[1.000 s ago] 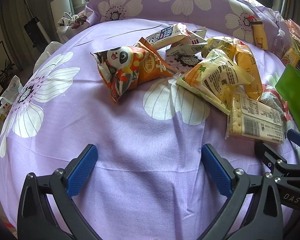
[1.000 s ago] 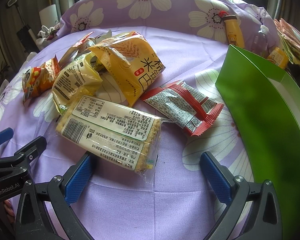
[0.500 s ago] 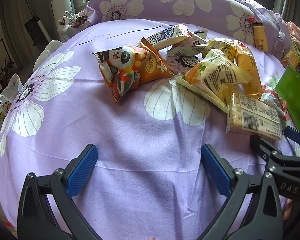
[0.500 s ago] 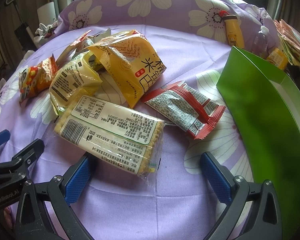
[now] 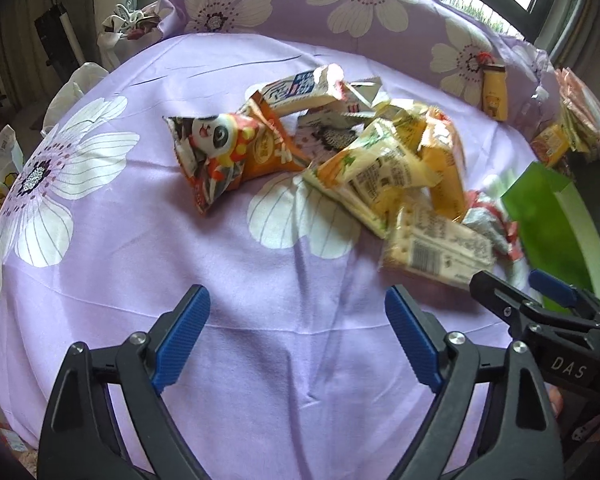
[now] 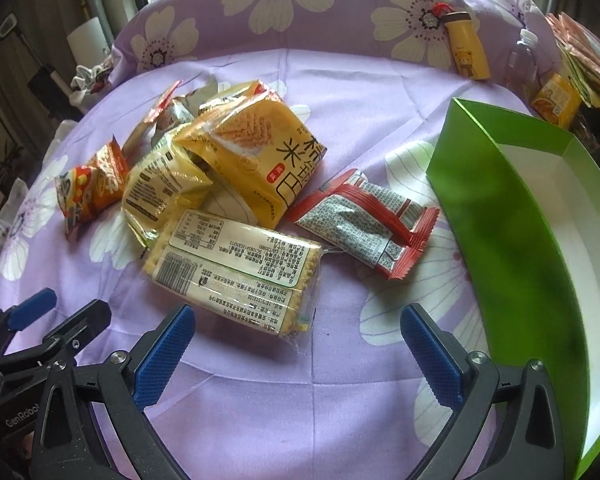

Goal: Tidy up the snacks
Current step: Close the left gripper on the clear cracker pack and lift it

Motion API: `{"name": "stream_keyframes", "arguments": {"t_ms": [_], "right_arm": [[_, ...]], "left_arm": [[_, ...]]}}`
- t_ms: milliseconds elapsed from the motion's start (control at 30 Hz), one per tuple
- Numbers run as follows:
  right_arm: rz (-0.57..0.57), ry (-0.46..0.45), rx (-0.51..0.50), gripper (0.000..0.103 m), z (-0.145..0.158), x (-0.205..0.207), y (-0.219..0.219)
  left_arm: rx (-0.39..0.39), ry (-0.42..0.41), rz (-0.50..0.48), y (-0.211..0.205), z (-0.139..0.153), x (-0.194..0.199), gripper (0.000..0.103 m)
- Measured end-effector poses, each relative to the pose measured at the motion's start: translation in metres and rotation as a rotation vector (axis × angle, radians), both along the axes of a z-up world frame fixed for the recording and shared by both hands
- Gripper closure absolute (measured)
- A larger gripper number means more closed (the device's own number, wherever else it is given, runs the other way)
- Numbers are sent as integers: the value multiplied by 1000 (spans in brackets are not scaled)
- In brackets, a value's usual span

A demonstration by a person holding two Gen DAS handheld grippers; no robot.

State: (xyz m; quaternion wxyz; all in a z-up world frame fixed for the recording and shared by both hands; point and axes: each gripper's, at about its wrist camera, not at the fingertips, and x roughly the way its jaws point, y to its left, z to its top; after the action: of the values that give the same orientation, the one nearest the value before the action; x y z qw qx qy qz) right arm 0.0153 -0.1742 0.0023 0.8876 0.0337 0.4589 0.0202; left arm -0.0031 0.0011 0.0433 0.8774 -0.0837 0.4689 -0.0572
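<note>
Several snack packs lie in a heap on a purple flowered cloth. In the right wrist view a clear cracker pack [image 6: 236, 268] lies just ahead of my open, empty right gripper [image 6: 298, 340]. A red and grey sachet [image 6: 366, 220] lies to its right, a yellow rice-cracker bag [image 6: 260, 152] behind. An open green box [image 6: 512, 240] stands on the right. My left gripper [image 5: 296, 332] is open and empty over bare cloth, short of a panda bag [image 5: 212, 152] and the cracker pack [image 5: 436, 248].
A yellow bottle [image 6: 468, 48], a clear bottle [image 6: 520, 60] and a small orange carton [image 6: 556, 98] stand at the back right by a flowered cushion [image 6: 300, 4]. The right gripper also shows in the left wrist view [image 5: 540, 304]. White bags [image 5: 0, 168] hang past the left edge.
Both grippers have lifted and tilted, so the snacks sit farther ahead in both views. The right gripper now sees into the green box. Nothing was grasped.
</note>
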Motion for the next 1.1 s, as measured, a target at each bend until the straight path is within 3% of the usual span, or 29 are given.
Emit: {"name": "stream_keyframes", "arguments": {"t_ms": [67, 167, 233, 367, 433, 500, 600, 733, 933, 1100], "right_arm": [[-2, -8, 66, 1, 15, -2, -9], [14, -43, 172, 0, 43, -2, -21], [16, -64, 243, 1, 62, 1, -29], [36, -32, 382, 1, 65, 14, -39], [13, -10, 420, 6, 55, 17, -44], [-19, 37, 426, 16, 39, 21, -47], [-46, 83, 454, 24, 21, 27, -46], [-29, 114, 421, 34, 7, 36, -34], [-62, 145, 440, 35, -7, 44, -35], [-53, 148, 438, 35, -14, 46, -34]], "left_arm": [[-27, -12, -50, -7, 19, 5, 15], [1, -61, -135, -22, 48, 15, 15], [-34, -52, -179, -29, 56, 26, 15], [-90, 7, -271, -47, 42, 40, 21], [-87, 14, -278, -53, 30, 43, 22], [-105, 49, -271, -56, 16, 47, 29], [-149, 103, -303, -61, 3, 53, 38], [-118, 94, -294, -61, -3, 52, 38], [-176, 150, -249, -50, -19, 61, 38], [-131, 105, -281, -56, -18, 55, 39]]}}
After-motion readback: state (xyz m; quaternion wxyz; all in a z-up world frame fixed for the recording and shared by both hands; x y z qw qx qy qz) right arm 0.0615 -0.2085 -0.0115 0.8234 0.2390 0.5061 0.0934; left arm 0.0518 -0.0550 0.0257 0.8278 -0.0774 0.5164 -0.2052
